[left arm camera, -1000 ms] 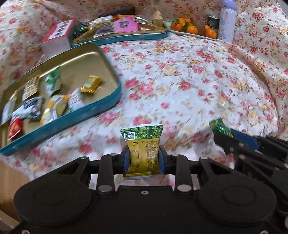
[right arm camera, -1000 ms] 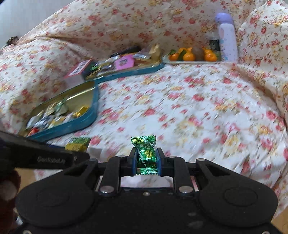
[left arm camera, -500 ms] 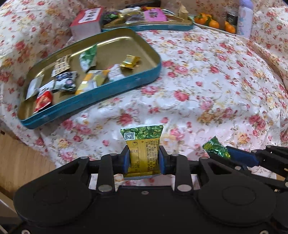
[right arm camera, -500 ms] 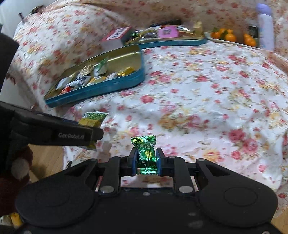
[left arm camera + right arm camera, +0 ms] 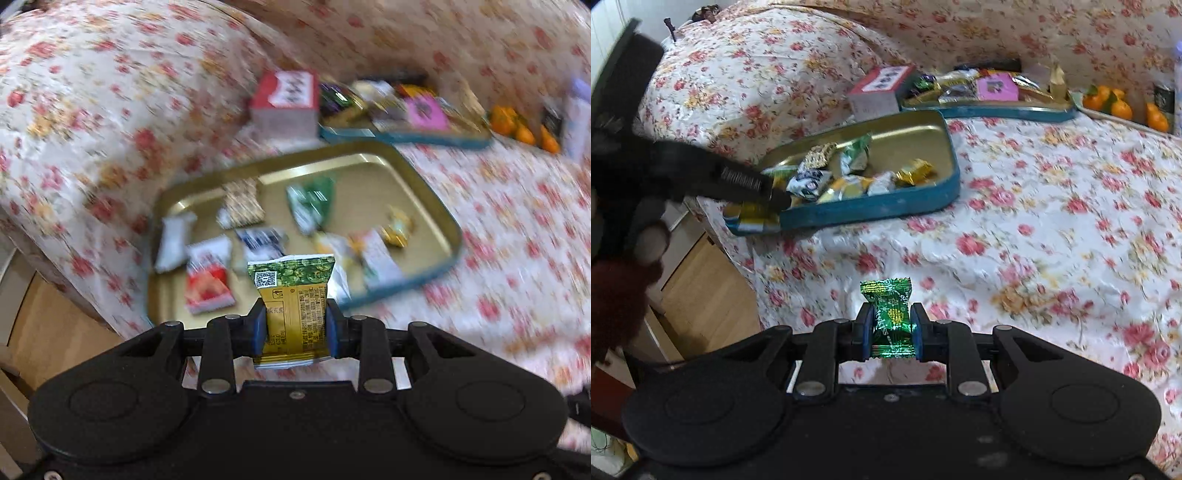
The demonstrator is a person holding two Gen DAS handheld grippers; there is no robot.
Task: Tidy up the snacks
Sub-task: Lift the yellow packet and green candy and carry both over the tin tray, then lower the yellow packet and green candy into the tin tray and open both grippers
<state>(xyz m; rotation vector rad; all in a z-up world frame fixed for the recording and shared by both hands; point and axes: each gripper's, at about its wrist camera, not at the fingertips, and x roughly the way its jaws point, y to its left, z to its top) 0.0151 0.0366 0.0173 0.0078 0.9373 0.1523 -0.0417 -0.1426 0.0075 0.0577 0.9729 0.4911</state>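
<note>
1. Two grippers in view, each with a snack pinched between its fingers.
2. Left gripper (image 5: 295, 326): fingers pressed on a gold packet (image 5: 294, 310) with a green top and QR code, held upright. In the right wrist view the same gripper (image 5: 768, 199) sits at the near left corner of the near tin (image 5: 923, 192), packet (image 5: 753, 218) over the rim.
3. Right gripper (image 5: 889, 326): fingers clamp a green foil candy (image 5: 891, 315), held above the floral bed cover (image 5: 1052, 221), well apart from the near tin.
4. Near tin (image 5: 436, 206): blue outside, gold inside, lying on the cover near the bed's left edge. Contents: several wrapped snacks, among them a gold candy (image 5: 397, 230), a green-white pack (image 5: 312, 203), a red pack (image 5: 208, 288) and a white pack (image 5: 173, 240). Left wrist view is motion-blurred; labels unreadable.
5. Far tin (image 5: 997, 110): behind the near one, holding more snacks including a pink pack (image 5: 997, 86).
6. Red-and-white box (image 5: 882, 90): just beside the far tin's left end.
7. Oranges (image 5: 1123, 107) at far right, behind the far tin.
8. Wood floor (image 5: 701, 295) visible beyond the bed's left edge.
</note>
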